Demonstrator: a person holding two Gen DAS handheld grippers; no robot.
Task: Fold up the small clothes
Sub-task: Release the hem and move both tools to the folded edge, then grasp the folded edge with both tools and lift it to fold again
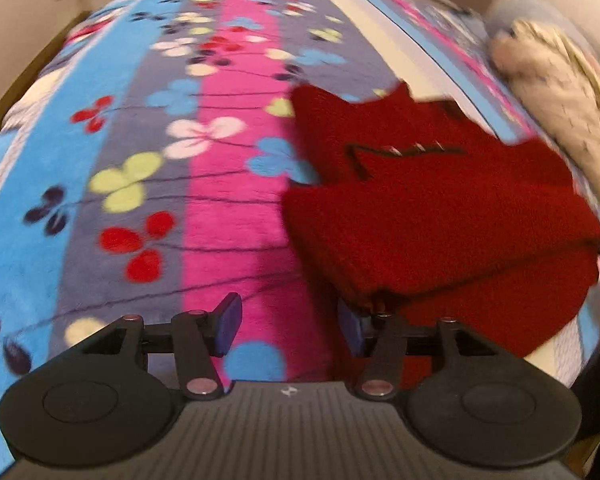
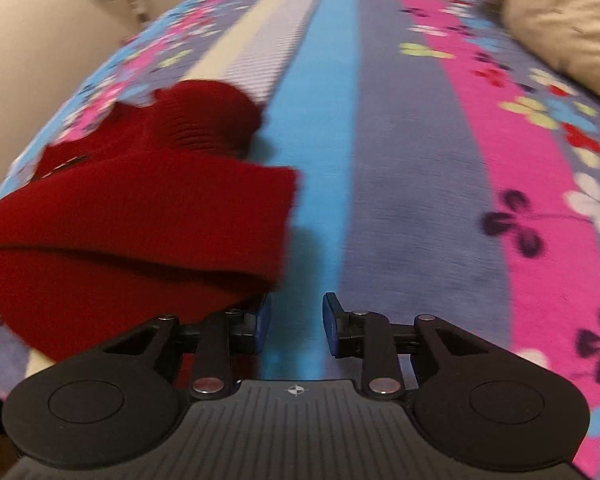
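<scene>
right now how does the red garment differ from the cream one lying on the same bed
The red knit garment is folded over on itself, with a layered fold line; the cream garment is a loose, crumpled heap.
The red knit garment lies just ahead of both grippers, at the near edge; the cream garment sits farther back, towards the right side.
The red one is plain with a small dark stitched mark; the cream one has tiny dark specks.
Both rest on the flowered striped blanket.

Garment [image 1: 440, 216] on blanket [image 1: 228, 208], between tools.

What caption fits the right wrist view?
Right gripper, jaws open, beside the folded red sweater on the floral blanket.
</scene>
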